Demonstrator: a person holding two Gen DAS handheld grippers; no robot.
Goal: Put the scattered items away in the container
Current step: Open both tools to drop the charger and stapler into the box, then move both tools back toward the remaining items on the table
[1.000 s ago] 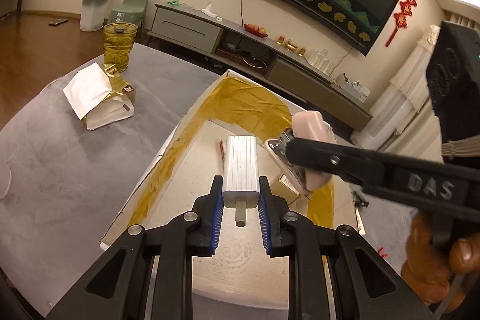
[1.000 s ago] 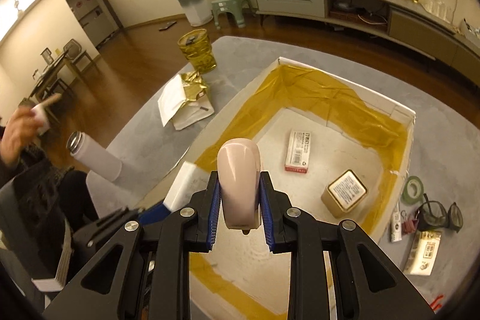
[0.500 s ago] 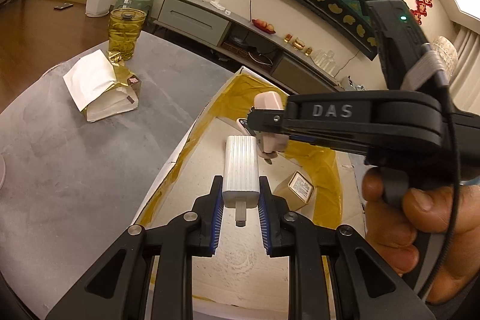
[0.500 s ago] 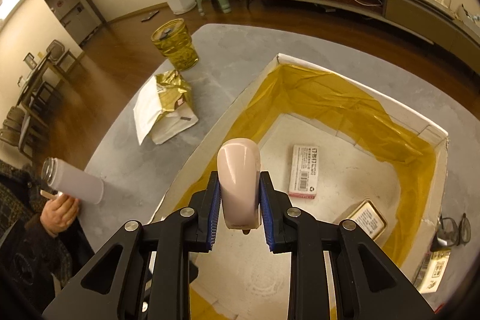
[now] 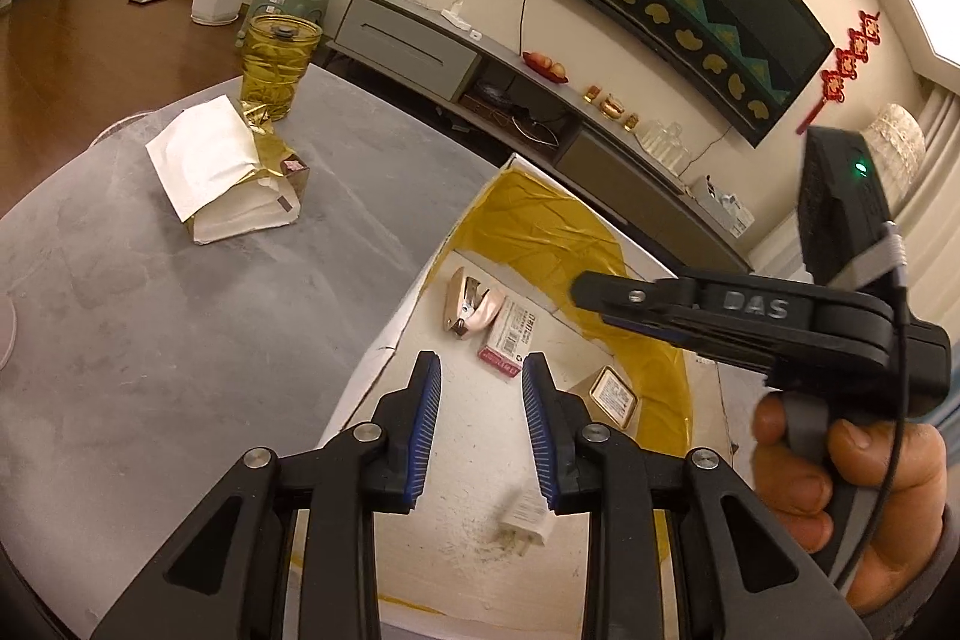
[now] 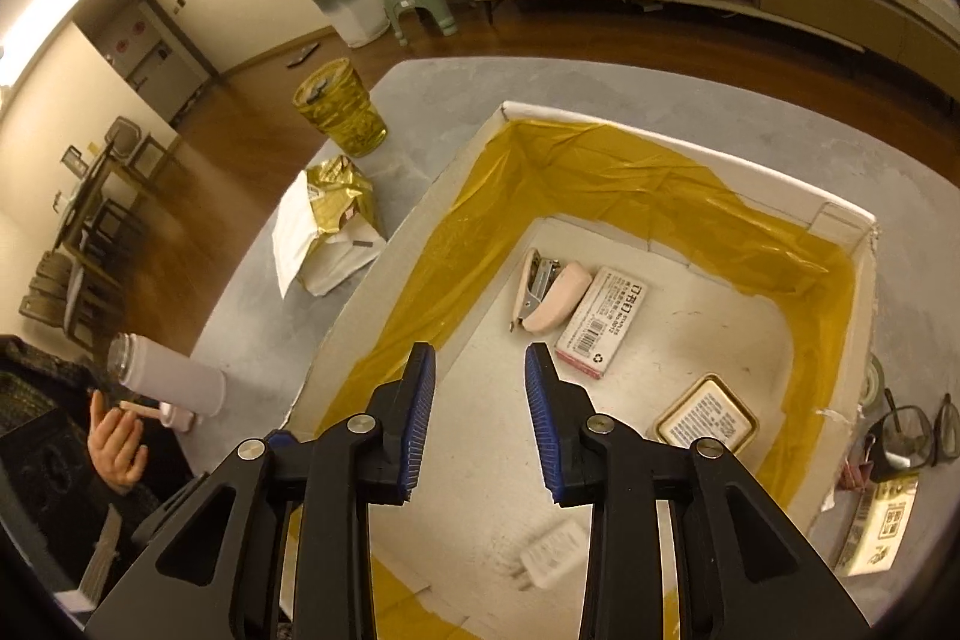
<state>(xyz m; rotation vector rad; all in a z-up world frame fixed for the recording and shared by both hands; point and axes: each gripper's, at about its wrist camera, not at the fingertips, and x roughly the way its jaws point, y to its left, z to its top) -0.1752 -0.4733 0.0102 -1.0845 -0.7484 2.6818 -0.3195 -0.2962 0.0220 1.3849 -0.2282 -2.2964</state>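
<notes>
Both grippers hang over the white box (image 6: 843,220), whose inner walls are lined with yellow tape. The left gripper (image 5: 480,370) has its blue-padded fingers spread, nothing between them; the right gripper (image 6: 480,358) is likewise spread and empty. In the left wrist view the right tool's black body reads "DAS", a green light glows on its top, and a hand (image 5: 840,466) grips its handle.

On the box floor lie 4 things. The pink stapler (image 6: 549,295) rests on its side, touching the pink-edged white carton (image 6: 603,322), which bears a barcode, a recycling mark and print too small to read. Near the right wall sits a gold-rimmed tin (image 6: 705,418) with a white text label, unreadable. The white plug adapter (image 6: 552,550) is blurred, lying near the front wall with its prongs showing.

Outside the box, on the grey tabletop (image 5: 120,340), are a gold-foil packet (image 5: 231,178) and an oil bottle (image 5: 276,64). Right of the box lie glasses (image 6: 912,430) and a cream carton (image 6: 882,526) with printed characters.
</notes>
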